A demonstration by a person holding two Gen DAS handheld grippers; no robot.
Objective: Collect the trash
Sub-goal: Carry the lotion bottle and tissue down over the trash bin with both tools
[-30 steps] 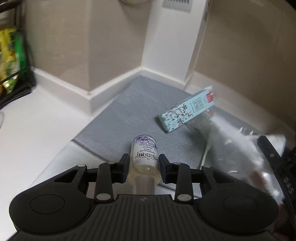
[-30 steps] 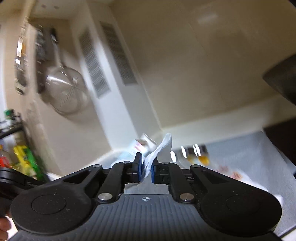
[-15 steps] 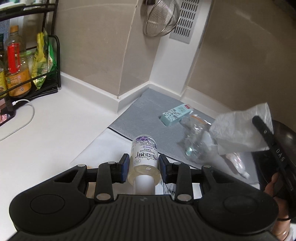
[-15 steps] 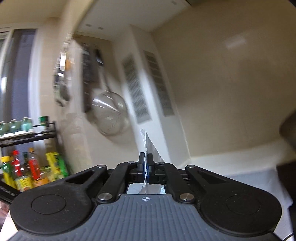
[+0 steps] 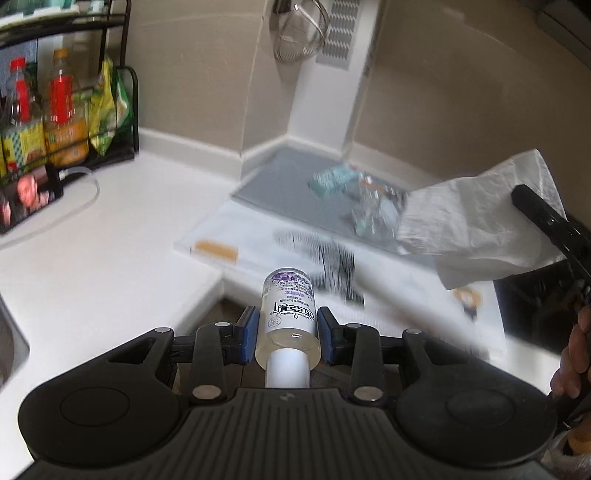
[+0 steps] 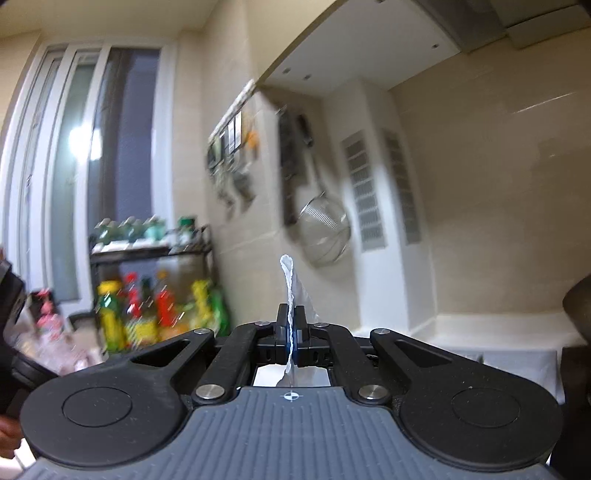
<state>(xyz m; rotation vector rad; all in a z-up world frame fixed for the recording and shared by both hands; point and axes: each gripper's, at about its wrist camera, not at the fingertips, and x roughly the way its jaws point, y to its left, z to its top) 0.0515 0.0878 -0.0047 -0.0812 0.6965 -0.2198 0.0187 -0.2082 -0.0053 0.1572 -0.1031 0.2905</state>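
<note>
My left gripper is shut on a small clear bottle with a purple-flowered label and a white cap, held off the white counter's edge. My right gripper is shut on a crumpled white tissue, seen edge-on in the right wrist view; in the left wrist view the tissue hangs from the right gripper's black finger at the right. A teal patterned box and a crumpled clear plastic bottle lie on the grey mat near the wall corner.
A black rack of sauce bottles and green packets stands at the left on the white counter. A white cable trails from it. A metal strainer hangs on the wall. A printed white sheet lies before the mat.
Both grippers have drawn back and risen from the mat. The left carries the bottle out past the counter edge. The right has tilted upward with the tissue.
</note>
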